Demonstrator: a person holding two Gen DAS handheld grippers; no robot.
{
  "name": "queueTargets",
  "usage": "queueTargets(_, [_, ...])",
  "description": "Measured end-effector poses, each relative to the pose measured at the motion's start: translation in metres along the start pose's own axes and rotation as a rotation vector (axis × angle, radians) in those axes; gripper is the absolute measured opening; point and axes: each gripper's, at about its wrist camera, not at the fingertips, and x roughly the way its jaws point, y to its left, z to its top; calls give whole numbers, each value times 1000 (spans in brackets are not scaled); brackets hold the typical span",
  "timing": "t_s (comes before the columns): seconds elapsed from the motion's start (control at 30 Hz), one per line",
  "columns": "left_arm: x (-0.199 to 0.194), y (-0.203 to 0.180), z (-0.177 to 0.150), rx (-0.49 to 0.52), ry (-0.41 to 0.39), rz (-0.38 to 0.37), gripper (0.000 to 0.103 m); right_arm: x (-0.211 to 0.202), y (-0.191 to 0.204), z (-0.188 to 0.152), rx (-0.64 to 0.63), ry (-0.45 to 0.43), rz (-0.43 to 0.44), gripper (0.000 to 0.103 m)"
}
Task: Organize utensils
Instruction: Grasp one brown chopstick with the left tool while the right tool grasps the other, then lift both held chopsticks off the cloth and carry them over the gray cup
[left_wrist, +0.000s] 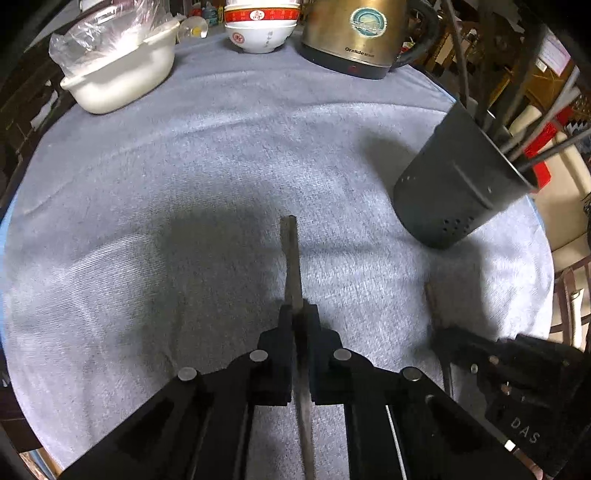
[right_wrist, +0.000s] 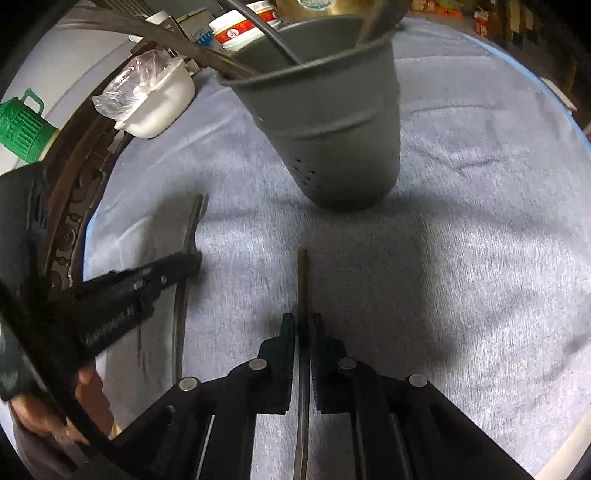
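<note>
My left gripper (left_wrist: 298, 314) is shut on a flat grey metal utensil (left_wrist: 291, 254), whose handle sticks out ahead over the cloth. Its working end is hidden under the gripper. In the right wrist view that same left gripper (right_wrist: 188, 262) holds the long curved metal utensil (right_wrist: 194, 225) at the left. My right gripper (right_wrist: 303, 321) is shut on a thin brown stick (right_wrist: 303, 273), like a chopstick, pointing toward the grey utensil holder (right_wrist: 332, 122). The holder (left_wrist: 461, 184) has several dark utensils in it. The right gripper (left_wrist: 443, 332) and its stick (left_wrist: 430, 295) show at the lower right in the left wrist view.
A blue-grey cloth (left_wrist: 184, 184) covers the round table. At the back stand a white dish with a plastic bag (left_wrist: 118, 74), stacked red-and-white bowls (left_wrist: 260, 26) and a brass kettle (left_wrist: 354, 37). A green jug lid (right_wrist: 22, 122) and a person's hand (right_wrist: 88, 391) are at the left.
</note>
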Motion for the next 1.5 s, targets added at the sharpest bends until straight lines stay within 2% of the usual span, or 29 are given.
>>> queueTargets(0.2, [-24, -9, -9, 16, -84, 50, 5, -4, 1, -1, -21, -42, 11, 6])
queueTargets(0.37, [-54, -18, -16, 37, -171, 98, 5, -31, 3, -1, -47, -127, 56, 6])
queueTargets(0.73, [-93, -21, -17, 56, -267, 84, 5, -80, -1, -2, -38, -232, 169, 6])
queueTargets(0.9, [-105, -23, -21, 59, -285, 84, 5, -87, -7, 0, -34, -229, 159, 6])
queueTargets(0.97, [-103, -23, -21, 65, -282, 97, 5, -82, -11, 1, -12, -200, 156, 10])
queueTargets(1.1, [-95, -18, -23, 76, -245, 107, 5, -65, -17, 3, 19, -137, 143, 10])
queueTargets(1.17, [-87, -5, -22, 49, -203, 67, 5, -55, -14, 5, 7, -111, 90, 13])
queueTargets(1.23, [-81, 8, -21, 9, -174, 22, 5, -48, -16, 5, 1, -93, 78, 15])
queueTargets(1.3, [-75, 22, -21, -33, -146, -21, 5, -41, -16, 7, -2, -74, 67, 26])
queueTargets(1.33, [-73, 30, -21, -56, -132, -44, 5, -37, -15, 7, -6, -64, 56, 35])
queueTargets(1.37, [-70, 36, -20, -75, -120, -60, 5, -34, -14, 7, -12, -59, 48, 40])
queueTargets(1.5, [-62, 46, -17, -88, -88, -68, 5, -21, -4, 7, -54, -18, 0, 40])
